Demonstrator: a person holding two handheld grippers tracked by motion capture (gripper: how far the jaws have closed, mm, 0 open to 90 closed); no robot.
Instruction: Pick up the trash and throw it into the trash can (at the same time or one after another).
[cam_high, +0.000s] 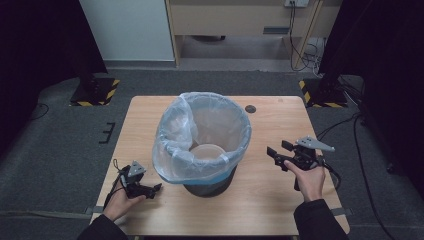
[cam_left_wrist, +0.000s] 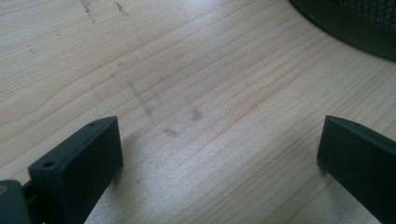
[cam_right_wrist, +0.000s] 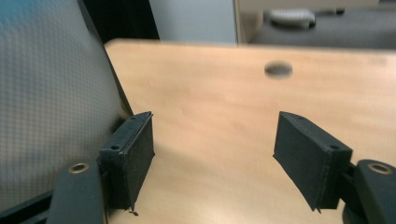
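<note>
Lined with a pale blue translucent plastic bag (cam_high: 175, 135) whose top is folded out over the rim, the dark mesh waste bin (cam_high: 210, 186) stands upright near the middle of the light wooden table (cam_high: 270, 200), slightly toward the person's side. Inside the bin, low down, a pale round shape shows through the bag, though what it is cannot be told. To the bin's left, close to its base, the left gripper (cam_high: 156, 188) lies low on the tabletop in the person's left hand (cam_high: 117, 202), its tips pointing toward the bin; in the left gripper view its two black jaws stand wide apart with bare wood grain between them, holding nothing, and the bin's dark curved base (cam_left_wrist: 355, 28) crosses the top right corner. To the bin's right, a little clear of it, the right gripper (cam_high: 275, 156) is held in the person's right hand (cam_high: 311, 181), a grey three-cornered plate (cam_high: 315, 144) on top and its jaws pointing toward the bin. In the right gripper view those jaws are also spread with nothing between them, the bin's bagged mesh wall (cam_right_wrist: 51, 93) rising just beside the left jaw. Beyond the bin on that side, a small dark round hole (cam_high: 250, 108) marks the table near its far edge.
</note>
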